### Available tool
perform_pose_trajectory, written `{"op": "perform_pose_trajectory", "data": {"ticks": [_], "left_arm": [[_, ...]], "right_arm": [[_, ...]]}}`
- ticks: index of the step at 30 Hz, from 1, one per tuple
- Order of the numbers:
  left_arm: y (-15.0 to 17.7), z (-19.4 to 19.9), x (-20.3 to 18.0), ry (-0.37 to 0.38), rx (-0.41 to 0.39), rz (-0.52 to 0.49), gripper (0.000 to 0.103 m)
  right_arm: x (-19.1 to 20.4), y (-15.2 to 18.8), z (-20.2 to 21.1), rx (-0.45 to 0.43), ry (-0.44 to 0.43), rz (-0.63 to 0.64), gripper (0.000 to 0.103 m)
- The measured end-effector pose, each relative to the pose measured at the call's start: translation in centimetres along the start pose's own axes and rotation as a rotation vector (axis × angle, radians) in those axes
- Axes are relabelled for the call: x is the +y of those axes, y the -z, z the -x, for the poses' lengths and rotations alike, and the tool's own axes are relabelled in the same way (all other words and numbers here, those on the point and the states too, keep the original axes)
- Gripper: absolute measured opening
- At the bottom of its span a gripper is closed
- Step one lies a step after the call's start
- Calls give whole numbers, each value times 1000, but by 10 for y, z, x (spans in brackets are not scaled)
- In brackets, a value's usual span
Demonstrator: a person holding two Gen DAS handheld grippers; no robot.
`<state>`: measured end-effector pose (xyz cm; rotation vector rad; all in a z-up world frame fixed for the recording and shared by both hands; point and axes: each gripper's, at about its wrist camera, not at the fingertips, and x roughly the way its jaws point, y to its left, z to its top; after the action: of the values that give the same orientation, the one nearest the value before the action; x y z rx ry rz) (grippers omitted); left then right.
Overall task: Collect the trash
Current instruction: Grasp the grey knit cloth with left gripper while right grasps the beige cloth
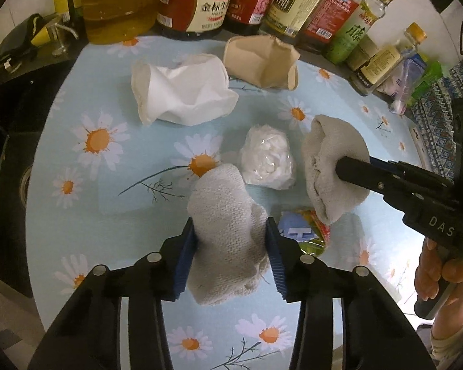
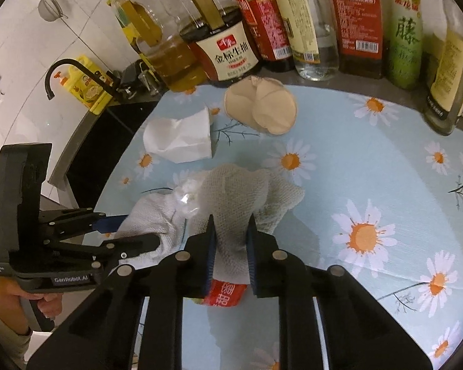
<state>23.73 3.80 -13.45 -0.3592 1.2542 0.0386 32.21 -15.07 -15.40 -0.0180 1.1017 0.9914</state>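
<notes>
Crumpled white tissue point(image 1: 182, 92) lies far left on the daisy-patterned worktop point(image 1: 114, 215). Left gripper point(image 1: 231, 259) fingers clamp one end of a grey knitted cloth point(image 1: 228, 228); right gripper point(image 2: 231, 246) fingers pinch its other end, above a red wrapper point(image 2: 227, 293).

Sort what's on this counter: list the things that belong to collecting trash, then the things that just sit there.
Job:
- left gripper and right gripper, each clamped on the grey cloth
- white crushed cup
- brown crushed cup
- plastic wad
- snack wrapper

Bystanders:
- sauce and oil bottles
- daisy mat
- tap
</notes>
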Motion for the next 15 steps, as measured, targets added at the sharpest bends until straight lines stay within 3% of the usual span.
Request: {"op": "perform_pose_trajectory", "data": {"ticks": [15], "left_arm": [[28, 45, 3, 11, -89, 13, 38]], "right_arm": [[32, 22, 38, -52, 13, 30, 19]]}}
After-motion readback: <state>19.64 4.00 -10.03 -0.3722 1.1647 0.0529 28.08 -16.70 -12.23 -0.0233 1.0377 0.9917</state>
